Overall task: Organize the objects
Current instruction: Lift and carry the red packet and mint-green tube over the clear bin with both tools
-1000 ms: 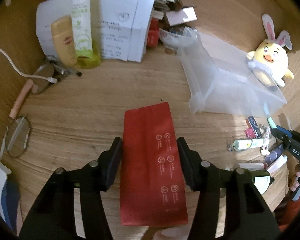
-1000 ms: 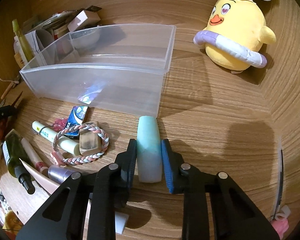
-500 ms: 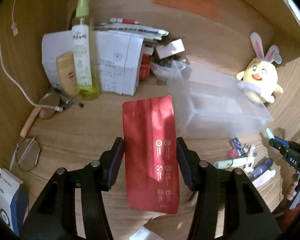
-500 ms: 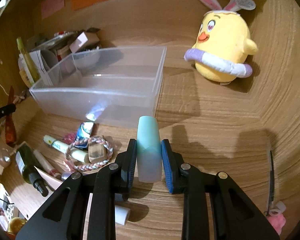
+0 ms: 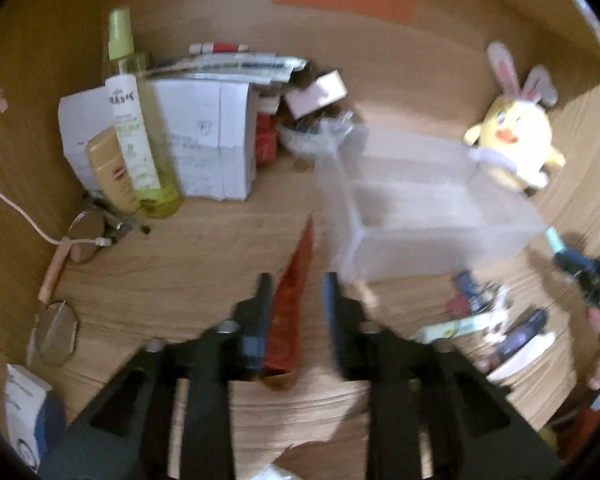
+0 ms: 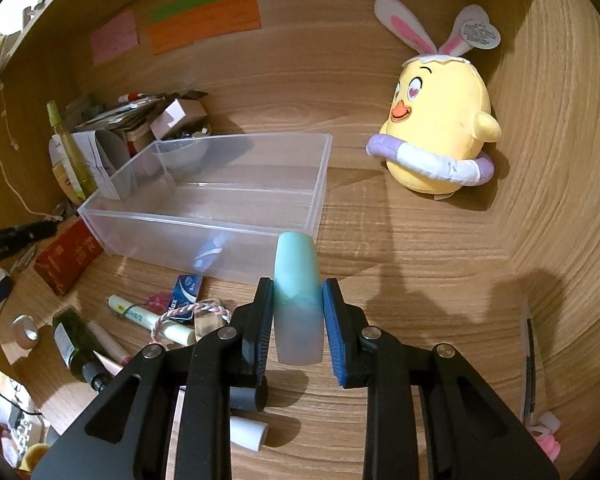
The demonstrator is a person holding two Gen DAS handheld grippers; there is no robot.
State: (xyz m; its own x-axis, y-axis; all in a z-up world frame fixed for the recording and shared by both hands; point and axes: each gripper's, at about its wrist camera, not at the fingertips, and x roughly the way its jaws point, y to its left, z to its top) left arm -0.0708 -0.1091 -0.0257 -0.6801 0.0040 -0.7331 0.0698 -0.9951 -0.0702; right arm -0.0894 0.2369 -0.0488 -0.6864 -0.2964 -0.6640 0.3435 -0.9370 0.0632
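Right gripper point(image 6: 296, 316) clamps a mint-green capsule-shaped tube point(image 6: 298, 300), long axis pointing toward the clear plastic bin point(image 6: 204, 216).
Left gripper point(image 5: 296, 312), jaws closing around a flat red foil pouch point(image 5: 290, 308) turned edge-on, is beside the bin.

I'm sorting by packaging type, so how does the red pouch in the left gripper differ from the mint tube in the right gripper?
The red pouch is flat, dark red and printed; the mint tube is a rounded cylinder, pale green above and frosted below.
The pouch is seen edge-on and tapers to a point; the tube shows its full width.
The left gripper is closing around the pouch; the right gripper clamps the tube.
Both are held off the desk.
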